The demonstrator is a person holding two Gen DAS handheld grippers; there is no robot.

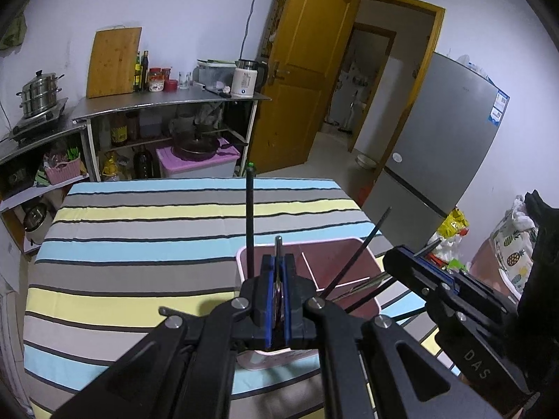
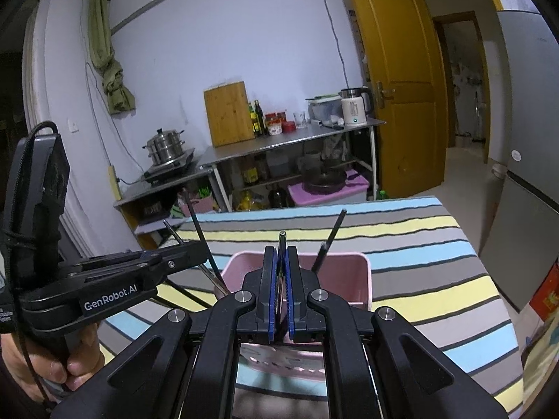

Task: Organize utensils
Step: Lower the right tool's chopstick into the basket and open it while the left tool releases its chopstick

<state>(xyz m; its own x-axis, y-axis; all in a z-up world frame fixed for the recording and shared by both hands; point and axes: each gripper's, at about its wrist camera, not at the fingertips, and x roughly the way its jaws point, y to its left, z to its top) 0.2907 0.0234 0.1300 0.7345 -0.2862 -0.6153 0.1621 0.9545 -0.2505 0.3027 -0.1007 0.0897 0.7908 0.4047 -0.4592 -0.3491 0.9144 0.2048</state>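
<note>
The left tool (image 1: 278, 262) is clenched on a thin metal utensil (image 1: 278, 244), whose tip pokes up between the blue pads; what kind of utensil cannot be told. It angles downward over the near left part of a pink basket (image 1: 367, 255) that sits on the striped tabletop (image 1: 139, 244). The right tool (image 2: 282, 262) is likewise clamped on a thin dark utensil (image 2: 282, 235), its end showing just above the pads, and it too tilts down over the basket (image 2: 363, 279). In the right wrist view a hand (image 2: 52, 359) grips the left tool's handle at the lower left.

Dark chopsticks (image 1: 250, 223) already stand in the basket: one nearly upright at the left, another leaning right across the divider. From the right wrist view one chopstick (image 2: 330, 244) leans up out of the basket's far side.

The left tool's body reads "GenRobot.AI" (image 2: 111, 298); the right tool's body shows "DAS" (image 1: 477, 365). A blue label on the grey refrigerator (image 1: 450, 146) is too small to read.
</note>
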